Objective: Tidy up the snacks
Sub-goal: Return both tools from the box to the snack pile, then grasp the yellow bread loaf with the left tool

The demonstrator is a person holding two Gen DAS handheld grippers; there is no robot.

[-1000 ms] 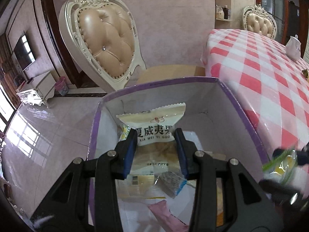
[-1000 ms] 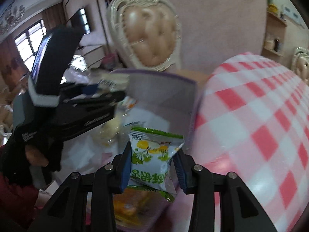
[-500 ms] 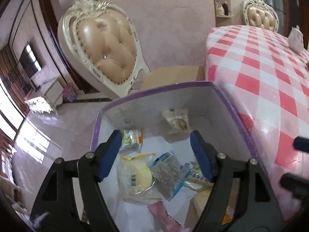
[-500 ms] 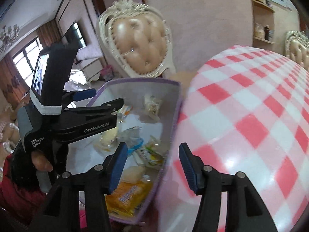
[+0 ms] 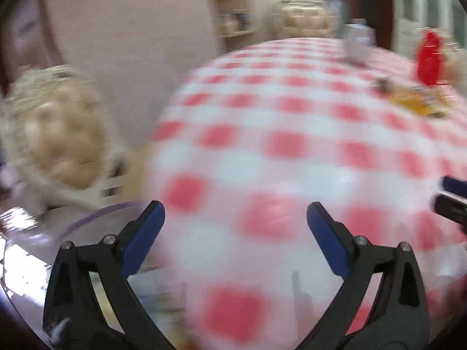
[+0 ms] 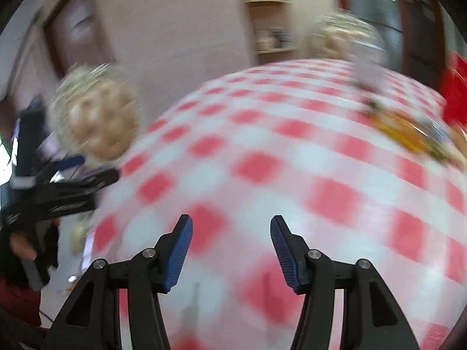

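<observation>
Both views are smeared by motion. My left gripper [image 5: 235, 213] hangs over the red-and-white checked tablecloth [image 5: 292, 145] with its jaws opening wide and nothing between them. My right gripper [image 6: 231, 229] is open and empty above the same cloth [image 6: 277, 160]. A blurred heap of orange and dark snack packets [image 5: 417, 99] lies at the table's far right, also seen as snack packets [image 6: 408, 134] in the right wrist view. Only the purple rim of the snack box [image 5: 96, 215] shows, at the lower left. The left hand-held gripper [image 6: 58, 192] appears at the left of the right wrist view.
A cream tufted chair [image 5: 55, 137] stands left of the table, and another chair [image 5: 303, 14] at its far end. Something red [image 5: 427, 58] stands at the far right near a whitish bag [image 5: 357, 43]. A gloved hand [image 6: 23, 245] holds the left tool.
Both grippers let their packets fall into the purple box, opened, and swung right from the box to above the checked table. The box has slid out to the lower left.
</observation>
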